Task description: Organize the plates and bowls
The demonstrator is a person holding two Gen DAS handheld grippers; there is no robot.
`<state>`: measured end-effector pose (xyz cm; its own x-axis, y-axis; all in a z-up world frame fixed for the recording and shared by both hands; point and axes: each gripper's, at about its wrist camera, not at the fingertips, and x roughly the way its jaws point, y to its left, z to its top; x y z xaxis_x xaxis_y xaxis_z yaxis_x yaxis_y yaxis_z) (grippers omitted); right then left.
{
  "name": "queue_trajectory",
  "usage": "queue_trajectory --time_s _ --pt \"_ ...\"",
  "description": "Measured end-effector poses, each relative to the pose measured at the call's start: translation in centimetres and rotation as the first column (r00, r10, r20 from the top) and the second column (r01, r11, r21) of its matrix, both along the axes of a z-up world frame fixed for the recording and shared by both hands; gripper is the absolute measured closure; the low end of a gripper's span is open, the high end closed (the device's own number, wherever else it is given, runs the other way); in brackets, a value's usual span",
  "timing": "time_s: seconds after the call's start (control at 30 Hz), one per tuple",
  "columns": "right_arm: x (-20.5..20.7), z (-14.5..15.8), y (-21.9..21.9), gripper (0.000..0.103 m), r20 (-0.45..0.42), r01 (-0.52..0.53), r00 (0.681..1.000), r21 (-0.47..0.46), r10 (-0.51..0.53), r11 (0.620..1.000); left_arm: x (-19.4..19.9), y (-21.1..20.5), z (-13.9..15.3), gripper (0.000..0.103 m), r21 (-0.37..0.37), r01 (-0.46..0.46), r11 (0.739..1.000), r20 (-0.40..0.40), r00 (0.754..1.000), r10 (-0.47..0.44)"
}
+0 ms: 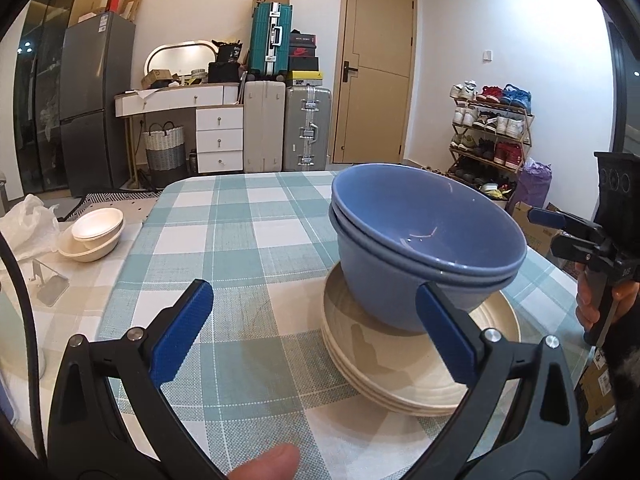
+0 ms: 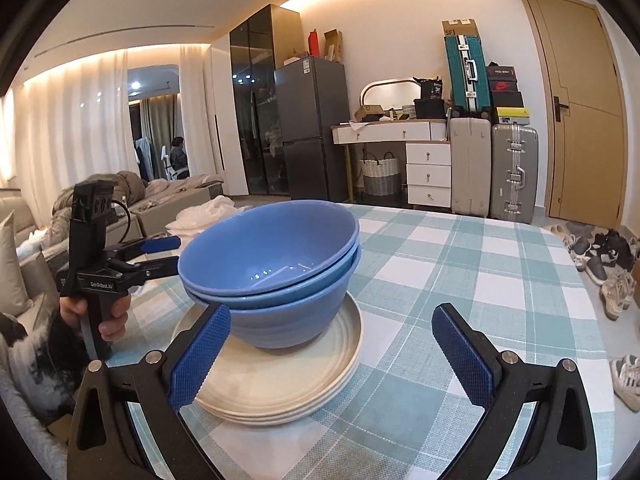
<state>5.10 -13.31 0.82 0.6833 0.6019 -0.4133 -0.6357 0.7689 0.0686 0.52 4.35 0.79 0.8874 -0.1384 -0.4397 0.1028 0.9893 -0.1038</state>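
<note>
Two blue bowls (image 1: 428, 240) (image 2: 272, 264) sit nested inside each other on a stack of cream plates (image 1: 400, 364) (image 2: 280, 384) on the checked table. My left gripper (image 1: 316, 332) is open, with the stack off to its right; its right finger overlaps the lower bowl's side, and I cannot tell if it touches. My right gripper (image 2: 334, 356) is open too, with its left finger beside the lower bowl and bare cloth between the pads. Each gripper shows in the other's view, the left gripper (image 2: 174, 253) and the right gripper (image 1: 544, 230), each held by a hand.
The green and white checked tablecloth (image 1: 240, 220) covers the table. A lower side surface at the left holds two nested cream bowls (image 1: 96, 232), a white plastic bag (image 1: 28, 224) and a clear stand (image 1: 50, 284). Shoes (image 2: 616, 280) lie on the floor past the table's right edge.
</note>
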Motion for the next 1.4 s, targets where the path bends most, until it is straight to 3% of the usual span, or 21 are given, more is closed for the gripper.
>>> queue_trajectory --time_s 0.23,0.43,1.4 --pt "-0.1 -1.5 1.1 0.0 -0.012 -0.032 0.999 -0.046 0.031 0.998 -0.6 -0.1 -1.2 0.002 0.014 0.022 1.0 0.008 1.0 -0.022" --pt "0.2 -2.5 1.4 0.0 -0.03 -0.051 0.998 -0.042 0.05 0.998 -1.0 0.5 -1.2 0.002 -0.025 0.028 0.999 0.029 0.999 -0.027" --pt "-0.7 -2.3 0.9 0.0 0.005 -0.075 0.997 -0.018 0.075 0.997 -1.3 0.2 -1.0 0.002 -0.02 0.028 0.999 0.038 0.999 -0.027"
